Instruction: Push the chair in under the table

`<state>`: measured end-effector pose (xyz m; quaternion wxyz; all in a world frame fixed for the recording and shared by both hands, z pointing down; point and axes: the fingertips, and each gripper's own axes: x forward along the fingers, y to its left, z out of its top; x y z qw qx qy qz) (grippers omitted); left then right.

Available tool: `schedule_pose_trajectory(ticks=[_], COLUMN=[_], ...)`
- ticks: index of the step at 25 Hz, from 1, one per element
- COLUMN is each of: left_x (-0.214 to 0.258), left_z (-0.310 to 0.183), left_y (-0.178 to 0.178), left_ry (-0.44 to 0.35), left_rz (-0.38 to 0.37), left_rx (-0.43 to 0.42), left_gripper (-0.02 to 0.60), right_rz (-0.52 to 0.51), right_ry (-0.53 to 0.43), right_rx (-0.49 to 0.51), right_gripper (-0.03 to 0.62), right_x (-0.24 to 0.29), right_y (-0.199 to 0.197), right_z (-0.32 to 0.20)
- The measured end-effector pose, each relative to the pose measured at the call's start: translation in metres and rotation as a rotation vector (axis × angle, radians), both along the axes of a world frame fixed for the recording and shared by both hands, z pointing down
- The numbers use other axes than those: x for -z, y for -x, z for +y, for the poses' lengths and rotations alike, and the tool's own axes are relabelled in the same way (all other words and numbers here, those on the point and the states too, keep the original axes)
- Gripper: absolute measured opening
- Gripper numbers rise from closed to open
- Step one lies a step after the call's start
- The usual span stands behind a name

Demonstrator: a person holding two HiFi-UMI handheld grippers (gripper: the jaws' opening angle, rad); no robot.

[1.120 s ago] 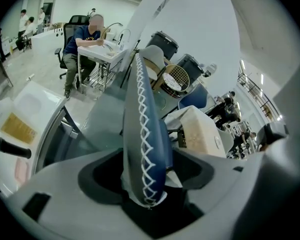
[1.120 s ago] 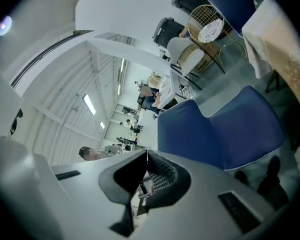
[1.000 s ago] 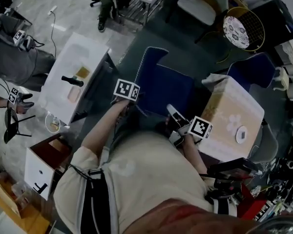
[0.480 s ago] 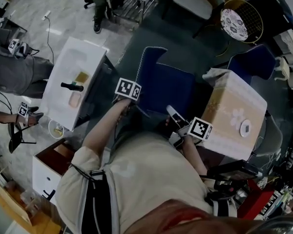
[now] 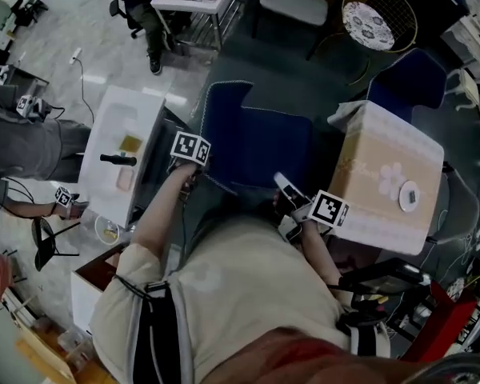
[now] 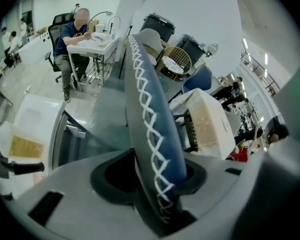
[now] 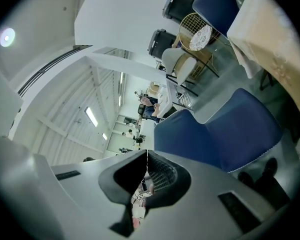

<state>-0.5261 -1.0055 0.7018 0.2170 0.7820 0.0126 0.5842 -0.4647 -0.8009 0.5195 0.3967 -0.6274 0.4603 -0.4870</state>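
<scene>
Presently we find the left tongs [image 6: 157,181], just now closing, clamped on the white-stitched edge of the navy upholstered chair [image 5: 264,146]. The right tongs [image 7: 142,176] are shut and empty. We judge the chair beside the beige-clothed table [image 5: 376,158], not yet under it. Next: a steady push tableward.

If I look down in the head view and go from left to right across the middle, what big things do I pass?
White table → blue chair → cloth-covered table.

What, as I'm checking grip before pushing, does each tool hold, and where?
The left tool, jaws just closing, grips the blue chair by its white-stitched edge; right tool shut, empty.
</scene>
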Motion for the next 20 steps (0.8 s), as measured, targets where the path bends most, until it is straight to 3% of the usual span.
schedule_pose_trajectory(ticks=[8, 12, 17, 20], left_x=[-0.005, -0.005, -0.004, -0.003], left_z=[-0.005, -0.003, 0.006, 0.008], left_y=[-0.001, 0.005, -0.004, -0.006], left_ry=[-0.201, -0.158, -0.103, -0.17], left_rz=[-0.126, -0.132, -0.089, -0.104], left_rx=[-0.149, -0.127, -0.103, -0.207], left_gripper=[0.158, 0.156, 0.156, 0.149], right_rz=[-0.008, -0.011, -0.018, -0.018], right_ry=[0.01, -0.013, 0.036, 0.021], right_rx=[0.054, -0.003, -0.073, -0.081], right_gripper=[0.012, 0.012, 0.012, 0.012], right_x=[-0.008, -0.006, -0.018, -0.014], right_y=[-0.004, -0.015, -0.031, -0.032], right_z=[0.036, 0.051, 0.062, 0.048])
